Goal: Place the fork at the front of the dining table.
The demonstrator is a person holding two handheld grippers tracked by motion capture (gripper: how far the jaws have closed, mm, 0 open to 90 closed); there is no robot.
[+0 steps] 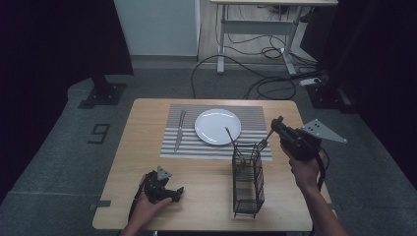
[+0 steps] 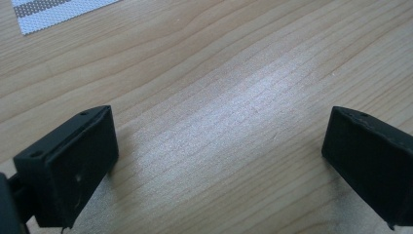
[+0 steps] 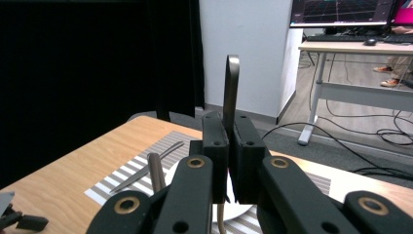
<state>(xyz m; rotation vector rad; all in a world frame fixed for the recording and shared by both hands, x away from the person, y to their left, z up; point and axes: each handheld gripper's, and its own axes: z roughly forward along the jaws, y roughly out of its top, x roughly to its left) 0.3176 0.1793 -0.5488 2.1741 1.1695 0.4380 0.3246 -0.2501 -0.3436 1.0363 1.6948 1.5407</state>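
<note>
My right gripper (image 1: 277, 124) is held above the table's right side, shut on the handle of a metal fork (image 1: 265, 141). The fork's head points down toward the top of a black wire cutlery basket (image 1: 247, 179). In the right gripper view the jaws (image 3: 229, 127) pinch the fork handle (image 3: 231, 85), which sticks up between them. Another utensil's handle (image 1: 229, 134) leans out of the basket. My left gripper (image 1: 172, 192) rests low on the table at the front left, open, with only bare wood between its fingers (image 2: 73, 165).
A white plate (image 1: 218, 126) lies on a striped placemat (image 1: 169, 147) at the table's middle, with a knife (image 1: 180, 130) to its left. Cables and a desk frame are on the floor beyond the table's far edge.
</note>
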